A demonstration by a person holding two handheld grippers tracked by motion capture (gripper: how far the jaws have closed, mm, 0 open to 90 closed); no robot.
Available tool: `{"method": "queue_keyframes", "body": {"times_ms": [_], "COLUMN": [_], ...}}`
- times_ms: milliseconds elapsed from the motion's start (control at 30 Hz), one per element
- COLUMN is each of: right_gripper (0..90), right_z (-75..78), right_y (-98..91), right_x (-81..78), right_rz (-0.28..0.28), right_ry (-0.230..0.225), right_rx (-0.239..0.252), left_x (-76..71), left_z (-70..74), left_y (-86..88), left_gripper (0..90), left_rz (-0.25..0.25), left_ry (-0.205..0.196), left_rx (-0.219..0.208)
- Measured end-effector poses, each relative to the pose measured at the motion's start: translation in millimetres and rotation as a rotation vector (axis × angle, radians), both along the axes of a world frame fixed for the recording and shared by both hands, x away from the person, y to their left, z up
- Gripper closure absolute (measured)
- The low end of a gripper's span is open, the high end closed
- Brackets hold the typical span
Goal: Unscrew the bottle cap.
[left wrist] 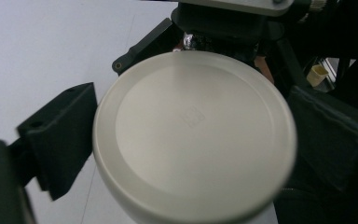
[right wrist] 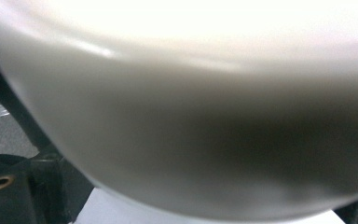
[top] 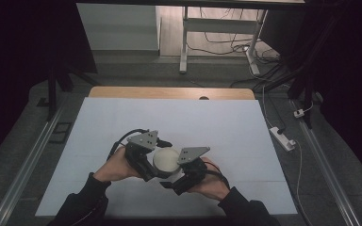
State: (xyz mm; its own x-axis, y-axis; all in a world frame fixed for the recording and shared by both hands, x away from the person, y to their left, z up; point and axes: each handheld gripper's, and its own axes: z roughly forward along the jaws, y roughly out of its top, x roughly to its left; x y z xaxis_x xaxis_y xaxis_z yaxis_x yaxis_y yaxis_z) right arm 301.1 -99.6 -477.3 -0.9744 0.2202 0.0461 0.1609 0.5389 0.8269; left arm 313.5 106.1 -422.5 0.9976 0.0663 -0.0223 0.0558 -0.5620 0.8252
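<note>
The left gripper [top: 152, 162] stood at the left of the round off-white plastic lidded container [top: 166, 160], its black jaws clamped against the lid's rim on opposite sides, as the left gripper view confirmed [left wrist: 193, 135]. That container was held above the near middle of the white table surface [top: 122, 117], between both tools. The arrangement suggested one tool steadying the body while the other worked the lid. The right gripper [top: 185, 175] met the container from the right and lower down; its grip appeared closed on the body, though the jaw contact was not plainly visible. The right gripper view presented the container's curved wall [right wrist: 182, 130] very close and blurred, detail absent from above.
</note>
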Motion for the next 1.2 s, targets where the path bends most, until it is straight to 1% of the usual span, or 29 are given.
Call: {"method": "queue_keyframes", "body": {"times_ms": [67,100,133,200,233,367,467,533,567,600,633,700,733,767,833,900,933,1000,1033,1067,1100,1200], "right_gripper": [7.1,7.1,7.1,7.1,7.1,7.1,7.1,7.1,7.1,7.1,7.1,7.1,7.1,7.1,7.1,7.1,7.1,7.1,7.1,7.1,7.1,7.1], "right_z": [0.2,0.3,0.4,0.3,0.1,-1.2,-1.9,-2.4,-2.6,-2.9,-3.3,-4.0,-3.9,-3.7,-3.1,-2.0,-1.5,-1.0,-0.8,-0.7,-0.6,0.3], "right_y": [0.5,0.3,0.2,-0.5,-1.0,-2.3,-2.8,-3.0,-2.8,-2.6,-2.9,-3.5,-3.7,-4.2,-5.6,-6.9,-7.7,-8.6,-8.6,-8.5,-7.9,-5.1], "right_x": [-0.9,-0.5,0.1,1.7,2.9,6.5,8.8,9.7,9.8,9.9,10.4,11.0,11.2,11.4,12.0,11.8,11.8,11.6,11.2,10.9,10.1,6.6], "right_rz": [0.0,-0.005,-0.015,-0.046,-0.059,-0.13,-0.181,-0.208,-0.218,-0.227,-0.235,-0.242,-0.243,-0.239,-0.226,-0.206,-0.192,-0.17,-0.16,-0.147,-0.133,-0.092], "right_ry": [-0.004,-0.004,-0.006,-0.011,-0.012,-0.027,-0.033,-0.044,-0.051,-0.058,-0.052,-0.054,-0.055,-0.054,-0.049,-0.041,-0.029,-0.026,-0.023,-0.021,-0.015,-0.009], "right_rx": [-0.001,-0.004,-0.005,-0.011,-0.014,-0.034,-0.039,-0.043,-0.048,-0.052,-0.052,-0.052,-0.052,-0.049,-0.037,-0.024,-0.013,-0.007,-0.003,0.0,0.005,0.009], "left_x": [-0.4,-0.3,0.1,1.0,1.4,0.1,-3.5,-7.1,-8.4,-10.1,-11.1,-11.0,-10.3,-8.8,-6.4,-5.7,-4.8,-2.7,-1.6,-0.6,0.2,3.0], "left_z": [-0.2,-0.2,-0.4,-0.9,-1.2,-0.9,0.6,0.9,1.0,1.1,1.0,0.6,0.4,0.8,3.4,7.8,9.1,10.7,10.7,10.0,8.6,3.3], "left_y": [0.1,-0.1,-0.8,-2.2,-3.5,-12.2,-19.8,-25.2,-27.6,-29.8,-31.6,-32.3,-31.5,-29.7,-24.0,-14.7,-11.1,-2.6,0.9,2.9,3.4,3.1], "left_gripper": [7.5,7.7,7.8,7.9,7.9,7.9,7.9,7.9,7.9,7.9,7.9,7.7,7.4,6.3,3.5,3.6,3.7,3.3,3.5,3.6,3.6,3.8], "left_rz": [0.013,0.029,0.058,0.096,0.124,0.262,0.37,0.429,0.448,0.466,0.475,0.469,0.45,0.427,0.372,0.31,0.283,0.219,0.185,0.163,0.144,0.083], "left_ry": [-0.004,-0.002,0.001,0.007,0.013,0.032,0.032,0.024,0.018,0.001,-0.009,-0.021,-0.025,-0.016,0.006,-0.013,-0.013,0.001,0.0,0.001,0.01,0.02], "left_rx": [-0.005,-0.006,-0.009,-0.006,-0.005,0.011,0.028,0.036,0.047,0.054,0.057,0.059,0.059,0.061,0.041,0.032,0.03,0.009,0.004,0.003,-0.003,-0.001]}}
